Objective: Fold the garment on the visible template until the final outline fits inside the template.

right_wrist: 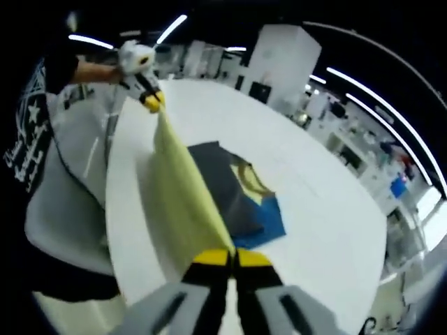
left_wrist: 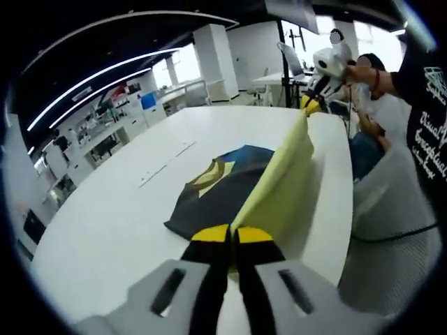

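pinching the yellow flap (left_wrist: 279,183) taut between both closed claws, left claw (left_wrist: 232,234) and right claw (right_wrist: 231,258), a slipped grip would drop the garment (left_wrist: 216,188) crooked on the bench (left_wrist: 112,223).

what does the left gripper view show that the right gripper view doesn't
Left gripper view: a seated person past the table's far end, windows behind, and marking lines on the tabletop.

Right gripper view: a white pillar and a chair beside the table edge.

Both: the white table, the dark garment with a blue patch lying on it, and its pale yellow edge lifted taut between the left gripper and right gripper, jaws closed on the cloth.
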Motion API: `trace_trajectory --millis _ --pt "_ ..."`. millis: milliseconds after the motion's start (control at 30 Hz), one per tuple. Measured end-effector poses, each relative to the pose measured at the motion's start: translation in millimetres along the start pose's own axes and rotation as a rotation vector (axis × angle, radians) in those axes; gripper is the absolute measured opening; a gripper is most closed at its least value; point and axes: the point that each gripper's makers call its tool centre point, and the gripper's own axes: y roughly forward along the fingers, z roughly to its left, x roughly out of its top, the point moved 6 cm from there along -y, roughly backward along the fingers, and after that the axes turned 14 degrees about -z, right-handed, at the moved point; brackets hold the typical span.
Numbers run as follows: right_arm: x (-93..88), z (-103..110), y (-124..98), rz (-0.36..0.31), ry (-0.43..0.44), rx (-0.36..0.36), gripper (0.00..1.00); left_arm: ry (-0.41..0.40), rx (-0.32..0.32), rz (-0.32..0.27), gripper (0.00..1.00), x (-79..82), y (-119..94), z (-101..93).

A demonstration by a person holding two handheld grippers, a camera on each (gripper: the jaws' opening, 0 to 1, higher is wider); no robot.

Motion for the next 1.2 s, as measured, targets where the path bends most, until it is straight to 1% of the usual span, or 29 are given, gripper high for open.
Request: trace_trajectory --millis 300,433,667,833,900,1000,1067,1133,1200 --pt "11.2 -22.3 11.2 -0.026 -0.015 -0.048 0.00 0.020 0.028 -0.029 0.00 10.8 14.0 19.7" --pt "15.6 -33.8 17.3 -0.043 -0.014 -0.068 0.00 0.036 0.031 -0.030 0.00 9.9 20.2 31.5" --pt "18.7 -52.0 30.9 -0.034 -0.037 -0.103 0.00 0.037 0.054 -0.050 0.00 12.7 34.7 51.3" --pt "20.1 -63.6 38.8 -0.039 -0.028 -0.136 0.00 0.030 0.069 -0.060 0.00 14.2 44.8 66.7" --pt "20.9 -68.6 43.0 -0.034 -0.041 -0.154 0.00 0.016 0.073 -0.063 0.00 15.4 48.2 66.5" --pt "19.4 -78.1 50.7 -0.024 -0.052 -0.176 0.00 0.015 0.074 -0.056 0.00 12.3 55.0 73.8" --pt "15.9 -81.3 56.1 -0.004 -0.064 -0.177 0.00 0.008 0.078 -0.052 0.00 9.9 58.8 78.4" --pt "12.2 -83.6 62.3 0.030 -0.099 -0.185 0.00 -0.001 0.079 -0.049 0.00 8.1 63.3 82.4" --pt "9.5 -86.5 70.3 0.033 -0.088 -0.190 0.00 -0.001 0.084 -0.041 0.00 7.0 67.7 84.4"
